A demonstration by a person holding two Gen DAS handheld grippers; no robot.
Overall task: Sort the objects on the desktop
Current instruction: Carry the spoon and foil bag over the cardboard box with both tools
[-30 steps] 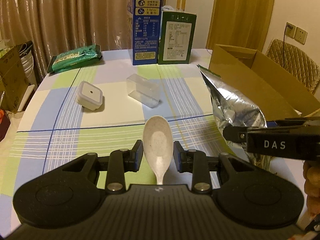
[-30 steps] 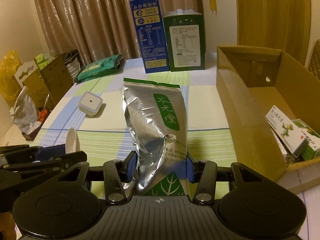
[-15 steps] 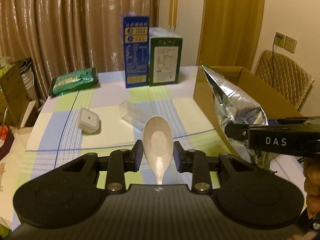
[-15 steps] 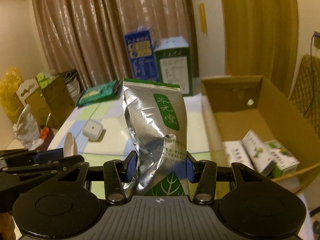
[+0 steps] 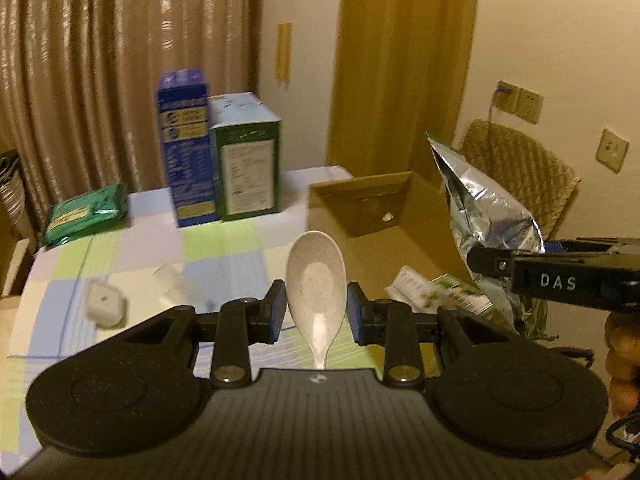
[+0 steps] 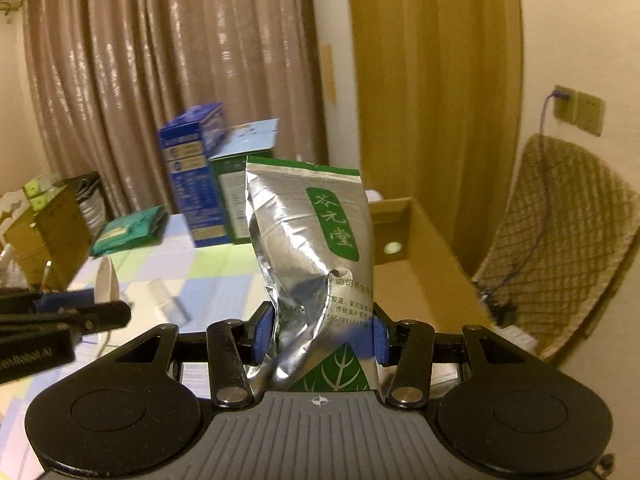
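Left wrist view shows the left hand-held gripper clenched on a pale speckled spoon, bowl upward, raised above the checked worktop. Beyond it stands an open cardboard box with some small cartons lying inside. The right hand-held gripper is clenched on the lower part of a silver foil pouch, which stands upright between the blue pads and hangs over the near side of the box.

The step in hand seems to be the carrying of both things toward the box, so this part of the sorting is perhaps half done. A small white container, a clear plastic piece, a green packet, a blue carton and a green carton remain on the worktop.

The next move probably calls for lowering the pouch into the box before the jaws release, and keeping the two grippers apart, because they are near each other.
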